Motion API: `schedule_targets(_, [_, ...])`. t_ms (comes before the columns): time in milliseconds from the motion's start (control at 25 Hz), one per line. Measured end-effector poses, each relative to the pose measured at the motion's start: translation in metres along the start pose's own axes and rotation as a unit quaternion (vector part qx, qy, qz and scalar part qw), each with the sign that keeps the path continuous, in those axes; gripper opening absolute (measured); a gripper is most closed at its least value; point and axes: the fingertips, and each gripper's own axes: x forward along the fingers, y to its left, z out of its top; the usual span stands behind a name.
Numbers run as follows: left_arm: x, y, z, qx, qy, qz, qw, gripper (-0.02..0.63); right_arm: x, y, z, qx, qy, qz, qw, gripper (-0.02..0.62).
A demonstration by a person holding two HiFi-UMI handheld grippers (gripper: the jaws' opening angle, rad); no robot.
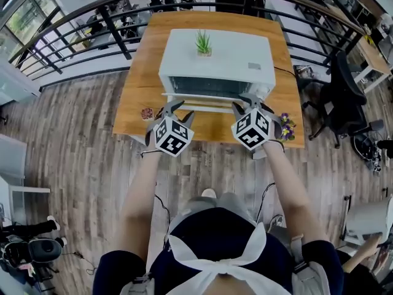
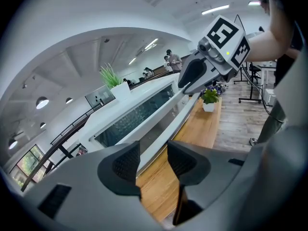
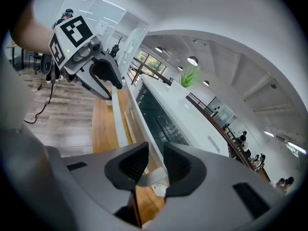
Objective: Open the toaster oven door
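A white toaster oven (image 1: 215,57) stands on a wooden table (image 1: 135,94) with its glass door (image 2: 137,114) closed. Its white handle bar (image 1: 209,105) runs along the door's top front edge. My left gripper (image 1: 174,108) is at the bar's left end. In the left gripper view its jaws (image 2: 153,159) stand open around the bar (image 2: 159,136), with space beside it. My right gripper (image 1: 247,101) is at the bar's right end. In the right gripper view it (image 3: 155,165) has its pads against the handle's end (image 3: 153,176), shut on it.
A small green plant (image 1: 203,43) in a pot sits on top of the oven. A pot of purple flowers (image 1: 286,126) stands at the table's right front corner and a small pot (image 1: 147,113) at the left front. A dark railing (image 1: 110,23) curves behind the table; an office chair (image 1: 344,97) is to the right.
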Motion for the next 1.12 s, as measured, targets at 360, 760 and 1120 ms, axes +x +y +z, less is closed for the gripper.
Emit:
schedule_targets(360, [-0.002, -0.008, -0.012, 0.002, 0.004, 0.002, 1.0, 0.187, -0.001, 0.01, -0.007, -0.003, -0.008, -0.001, 1.0, 0.077])
schedule_targets(760, [-0.009, -0.022, -0.022, -0.002, 0.023, 0.009, 0.9997, 0.187, -0.012, 0.025, -0.013, 0.002, -0.024, 0.022, 0.999, 0.074])
schedule_targets(1120, [-0.013, -0.039, -0.039, -0.004, 0.036, 0.015, 0.9992, 0.187, -0.019, 0.047, -0.021, 0.001, -0.027, 0.047, 0.999, 0.071])
